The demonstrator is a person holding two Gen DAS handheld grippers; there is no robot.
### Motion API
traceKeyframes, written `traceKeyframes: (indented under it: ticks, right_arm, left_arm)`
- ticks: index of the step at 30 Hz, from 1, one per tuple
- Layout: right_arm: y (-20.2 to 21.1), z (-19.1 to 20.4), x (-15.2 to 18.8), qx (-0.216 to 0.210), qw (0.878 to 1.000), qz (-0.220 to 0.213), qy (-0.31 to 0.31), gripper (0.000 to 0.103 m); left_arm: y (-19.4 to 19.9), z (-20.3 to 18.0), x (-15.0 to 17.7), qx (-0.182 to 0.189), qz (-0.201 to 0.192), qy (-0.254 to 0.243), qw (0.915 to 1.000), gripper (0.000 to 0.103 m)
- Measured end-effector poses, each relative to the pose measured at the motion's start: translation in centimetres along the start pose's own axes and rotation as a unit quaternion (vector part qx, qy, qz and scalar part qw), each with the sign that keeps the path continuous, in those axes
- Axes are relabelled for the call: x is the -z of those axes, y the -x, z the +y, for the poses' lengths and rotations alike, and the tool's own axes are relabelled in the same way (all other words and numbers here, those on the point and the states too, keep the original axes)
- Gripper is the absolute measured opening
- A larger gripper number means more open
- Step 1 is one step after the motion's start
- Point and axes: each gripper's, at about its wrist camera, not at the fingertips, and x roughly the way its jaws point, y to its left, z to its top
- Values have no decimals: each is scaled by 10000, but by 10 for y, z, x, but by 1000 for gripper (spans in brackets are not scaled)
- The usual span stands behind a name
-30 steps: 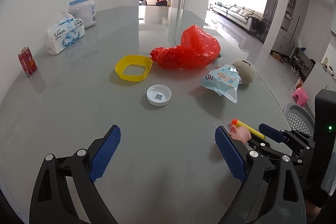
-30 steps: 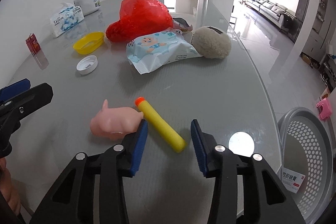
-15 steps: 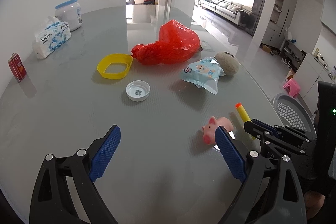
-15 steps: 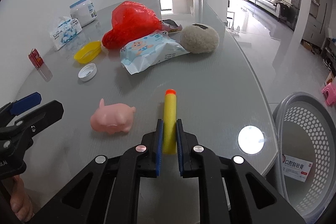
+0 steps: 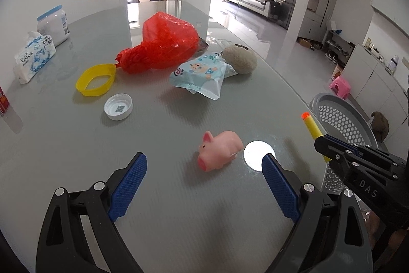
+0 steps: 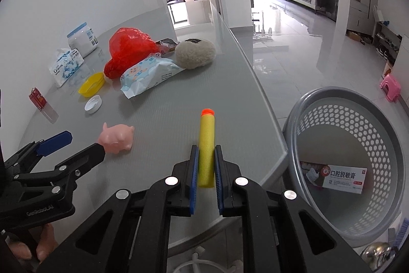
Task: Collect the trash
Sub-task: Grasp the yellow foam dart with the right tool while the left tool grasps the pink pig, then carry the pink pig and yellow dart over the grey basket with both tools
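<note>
Yellow foam dart (image 6: 206, 142) with orange tip, clamped lengthwise, above table edge (image 6: 265, 104)

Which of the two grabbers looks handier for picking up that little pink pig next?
Left. The left gripper is open with the pink pig lying just ahead between its fingers, while the right gripper is already clamped on the yellow foam dart, near the grey basket.

One foam dart (image 6: 206, 145), one pink pig toy (image 5: 220, 150), one red bag (image 5: 163, 42), two wipes packs (image 5: 200, 76), one basket (image 6: 342, 163)
</note>
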Motion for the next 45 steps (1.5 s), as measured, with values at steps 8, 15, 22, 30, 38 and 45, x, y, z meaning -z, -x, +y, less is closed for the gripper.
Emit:
traceKeyframes:
  ticks: [8, 15, 22, 30, 38, 45]
  right_arm:
    - [13, -18, 8, 140, 9997, -45, -181, 12]
    - [19, -29, 12, 208, 9992, -74, -323, 12]
    - [27, -32, 15, 222, 9990, -142, -372, 12]
    - [40, -45, 20, 329, 9978, -235, -534, 12]
    - [64, -79, 36, 620, 9927, -394, -958, 12]
    - [83, -113, 53, 909, 9859, -491, -1317, 12]
  left_arm:
    - [-25, -12, -4, -142, 173, -122, 9997, 81]
    - [-35, -18, -5, -58, 351, -235, 9991, 45]
    - [-27, -19, -2, 67, 326, -203, 9992, 39]
    - [-5, -43, -5, 309, 96, -439, 9985, 39]
    - [3, -86, -10, 722, 13, -862, 9937, 39]
    - [1, -133, -11, 1101, 3, -1228, 9863, 39]
